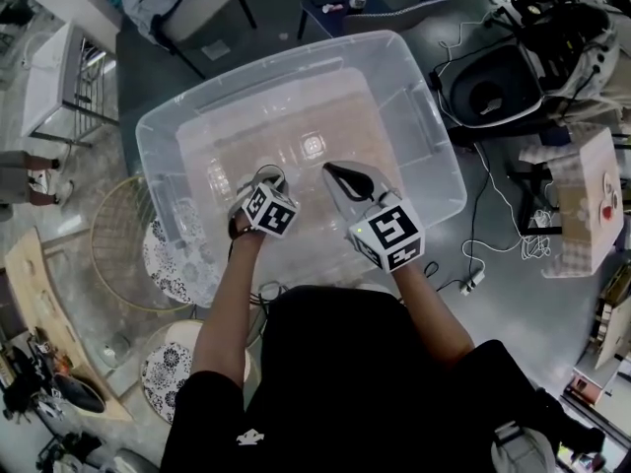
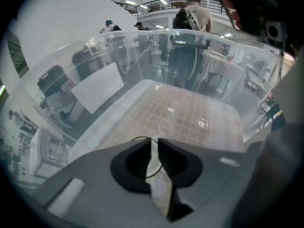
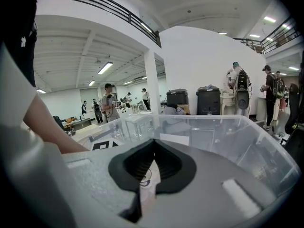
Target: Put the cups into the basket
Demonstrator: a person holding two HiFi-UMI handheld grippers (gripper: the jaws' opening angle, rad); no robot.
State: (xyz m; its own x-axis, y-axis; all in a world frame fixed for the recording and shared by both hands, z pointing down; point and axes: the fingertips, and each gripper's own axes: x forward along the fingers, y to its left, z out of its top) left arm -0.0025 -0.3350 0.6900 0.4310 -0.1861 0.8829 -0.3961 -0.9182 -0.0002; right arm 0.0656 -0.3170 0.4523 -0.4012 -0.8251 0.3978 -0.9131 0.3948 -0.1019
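A large clear plastic bin (image 1: 394, 52) stands on the floor, and both grippers reach into it from the near side. My left gripper (image 1: 264, 177) points steeply down, and its pads stand a narrow slit apart (image 2: 154, 141). A thin ring (image 2: 160, 167), perhaps the edge of a clear cup, shows at that slit. I cannot tell whether the pads press on it. My right gripper (image 1: 335, 172) hangs beside it over the bin floor, its tips touching (image 3: 153, 144) with nothing between them. Clear glinting shapes (image 1: 192, 249) show at the bin's near-left corner, but no separate cups can be made out.
A round wire basket (image 1: 113, 225) stands left of the bin, over patterned plates (image 1: 163, 368). A cardboard box (image 1: 592, 200), cables (image 1: 493, 235) and dark equipment (image 1: 493, 87) lie to the right, and a chair (image 1: 192, 8) stands behind. People stand far off in both gripper views.
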